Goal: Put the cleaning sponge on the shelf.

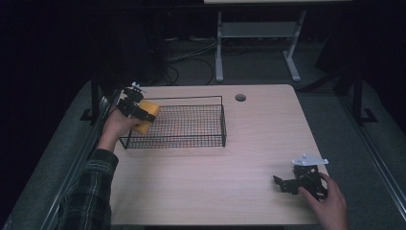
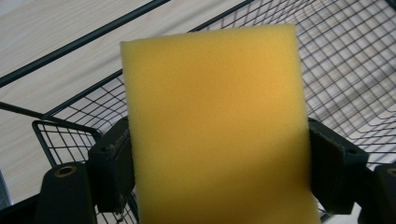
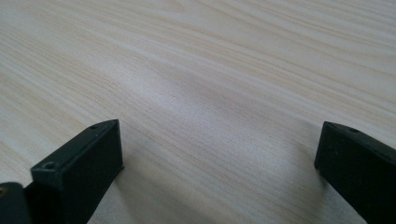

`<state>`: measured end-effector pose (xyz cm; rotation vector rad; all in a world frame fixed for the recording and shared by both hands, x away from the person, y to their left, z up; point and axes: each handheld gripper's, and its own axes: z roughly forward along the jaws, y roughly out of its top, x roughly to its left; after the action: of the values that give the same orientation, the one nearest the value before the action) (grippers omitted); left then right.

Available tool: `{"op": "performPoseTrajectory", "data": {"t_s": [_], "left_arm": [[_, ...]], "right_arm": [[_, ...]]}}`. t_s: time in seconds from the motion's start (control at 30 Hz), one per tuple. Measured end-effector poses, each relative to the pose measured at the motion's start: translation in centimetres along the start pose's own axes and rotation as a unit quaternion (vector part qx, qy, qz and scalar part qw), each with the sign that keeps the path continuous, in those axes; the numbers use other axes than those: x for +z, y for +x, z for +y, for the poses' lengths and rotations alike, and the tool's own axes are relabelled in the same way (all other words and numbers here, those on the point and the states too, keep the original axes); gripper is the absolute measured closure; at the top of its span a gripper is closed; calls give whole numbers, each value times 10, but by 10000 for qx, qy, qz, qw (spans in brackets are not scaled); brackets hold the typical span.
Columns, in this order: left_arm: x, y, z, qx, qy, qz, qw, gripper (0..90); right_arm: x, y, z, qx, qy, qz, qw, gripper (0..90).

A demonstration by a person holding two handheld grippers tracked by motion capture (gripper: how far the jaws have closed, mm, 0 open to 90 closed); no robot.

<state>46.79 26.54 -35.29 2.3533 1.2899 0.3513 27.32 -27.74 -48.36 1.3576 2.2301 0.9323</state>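
Left gripper (image 1: 139, 111) clamps a yellow sponge (image 1: 147, 115) over the wire basket's (image 1: 191, 139) left end. Right gripper (image 1: 287, 184) rests on the table (image 1: 215, 182), jaws apart, empty.

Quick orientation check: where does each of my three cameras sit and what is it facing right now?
High view: above the near side, looking forward and down on the table; both forearms and hands show.
Left gripper view: rides the left claw, facing the sponge and wire basket.
Right gripper view: rides the right claw, facing bare tabletop.
Shared: high and left gripper views show sponge and basket.
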Motion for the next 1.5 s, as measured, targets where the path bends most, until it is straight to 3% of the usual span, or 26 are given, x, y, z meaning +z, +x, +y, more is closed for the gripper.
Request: {"op": "performPoseTrajectory", "data": {"t_s": [0.53, 1.1, 1.5], "left_arm": [[23, 16, -7, -66, 159, -20, 9999, 212], [48, 15, -11, -58, 428, -8, 9991, 211], [55, 15, -16, -41, 495, -91, 9987, 205]], "right_arm": [[0, 0, 0, 2, -2, -1, 10000, 2], [0, 0, 0, 3, -1, 0, 10000, 2], [0, 0, 0, 5, -1, 2, 10000, 2]]}}
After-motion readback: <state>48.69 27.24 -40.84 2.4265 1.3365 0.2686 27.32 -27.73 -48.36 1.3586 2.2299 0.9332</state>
